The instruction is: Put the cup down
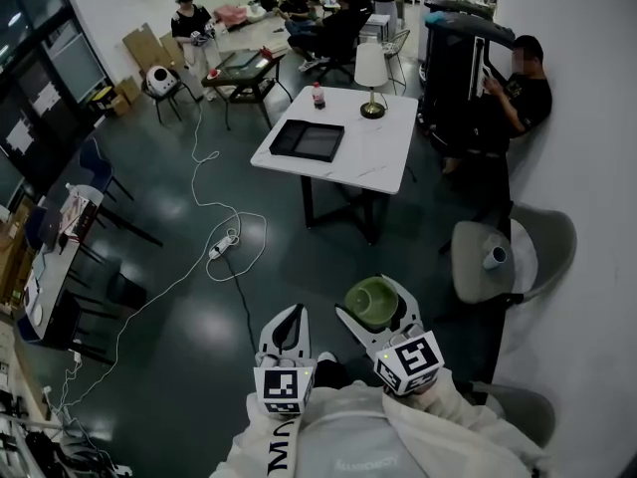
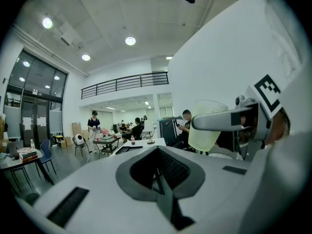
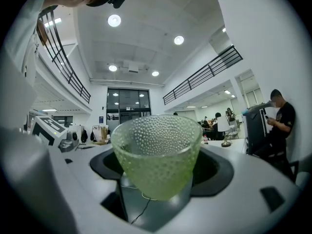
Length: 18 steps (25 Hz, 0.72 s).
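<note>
Overhead, the head view shows the right gripper (image 1: 369, 301) carrying a green cup (image 1: 371, 297) upright above the dark floor (image 1: 189, 307), close to the person's chest, with the left gripper (image 1: 288, 319) just beside it and the white surface (image 1: 390, 152) well ahead. Seen from the left gripper view, that gripper's jaws are pressed together on nothing, and the cup (image 2: 206, 128) hangs off to the right. Lastly, the right gripper view has its jaws clamped on the dimpled cup (image 3: 156, 152) low on its sides, mouth up.

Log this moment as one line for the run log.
task: cup not yet down | right gripper: jaws shut on green cup, upright | left gripper: jaws shut, empty
</note>
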Available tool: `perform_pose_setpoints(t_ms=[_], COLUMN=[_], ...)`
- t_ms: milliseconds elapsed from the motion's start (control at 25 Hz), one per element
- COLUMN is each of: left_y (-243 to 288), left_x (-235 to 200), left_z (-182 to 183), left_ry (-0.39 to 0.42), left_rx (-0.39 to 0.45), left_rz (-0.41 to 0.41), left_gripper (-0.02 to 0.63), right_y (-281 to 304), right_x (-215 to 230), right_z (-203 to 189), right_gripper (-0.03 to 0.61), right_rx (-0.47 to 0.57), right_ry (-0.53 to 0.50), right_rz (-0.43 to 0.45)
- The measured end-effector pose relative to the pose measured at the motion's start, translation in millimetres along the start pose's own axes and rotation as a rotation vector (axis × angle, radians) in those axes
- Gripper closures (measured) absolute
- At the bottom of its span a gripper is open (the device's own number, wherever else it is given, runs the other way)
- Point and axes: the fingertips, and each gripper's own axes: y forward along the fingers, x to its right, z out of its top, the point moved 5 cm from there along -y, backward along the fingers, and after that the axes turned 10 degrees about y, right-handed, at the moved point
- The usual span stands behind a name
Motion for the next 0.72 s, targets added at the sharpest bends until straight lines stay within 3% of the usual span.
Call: perform_pose_setpoints(t_ms=[400,720], left_y=[23,51], left_x=[-13,-47], left_z=[-4,-15], left_ry=[0.001,-0.017], left_rx=[0.02,0.018], left_rz=[-0.006,0.014], left_gripper=[0.603,0.603], right_y=[17,63], right_x=[16,28], right_z=[-3,3], right_gripper=[0.19,0.19], right_rx=[0.013,0.008], right_ry=[0.015,-0.03], right_rz=[-0.02,-0.028])
